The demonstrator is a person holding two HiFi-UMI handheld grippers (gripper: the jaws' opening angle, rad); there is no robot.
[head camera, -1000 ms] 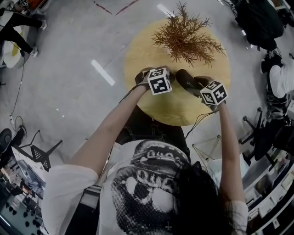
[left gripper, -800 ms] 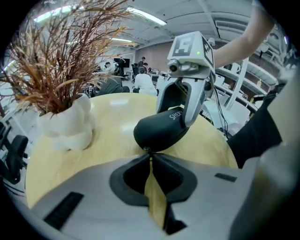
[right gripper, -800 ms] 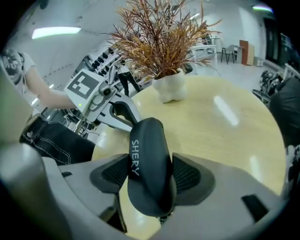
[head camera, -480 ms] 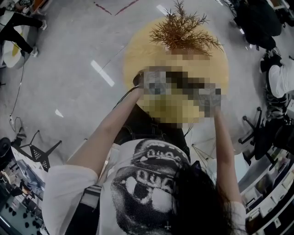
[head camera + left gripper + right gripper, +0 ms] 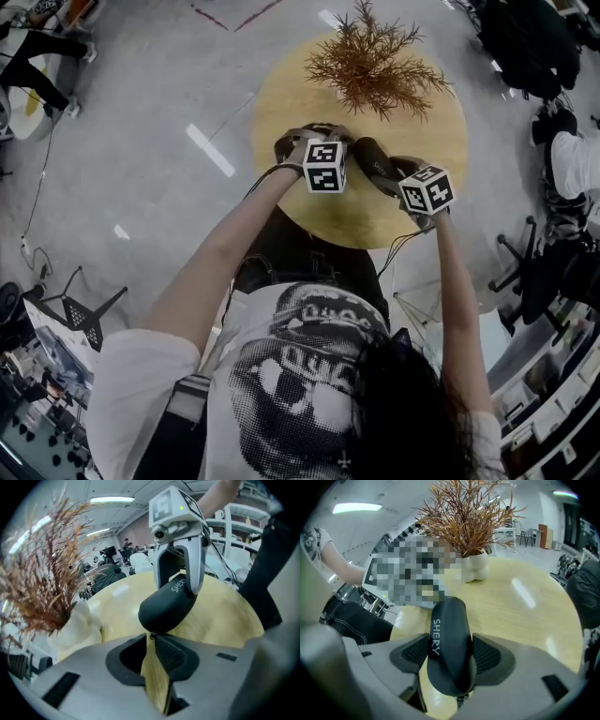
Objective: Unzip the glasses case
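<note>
A black glasses case [image 5: 373, 165] marked SHERY hangs over the round yellow table [image 5: 309, 103], clamped across its middle by my right gripper [image 5: 401, 174]. In the right gripper view the case [image 5: 449, 644] fills the space between both ribbed pads, and its zip pull dangles at the near end. My left gripper [image 5: 351, 150] sits at the case's other end. In the left gripper view its jaws [image 5: 153, 644] are opening. A narrow gap shows the table through it, and the small zip pull [image 5: 152, 635] of the case [image 5: 166, 609] sits at the gap's mouth with neither pad pressing on it.
A dried reddish plant [image 5: 375, 66] in a white pot [image 5: 472, 567] stands on the far side of the table. Grey floor surrounds the table, with office chairs [image 5: 534, 272] and dark bags [image 5: 525, 42] at the right. The person's legs are against the table's near edge.
The left gripper's marker cube has rolled a little. Both grippers and the case have stayed almost in the same spot over the table.
</note>
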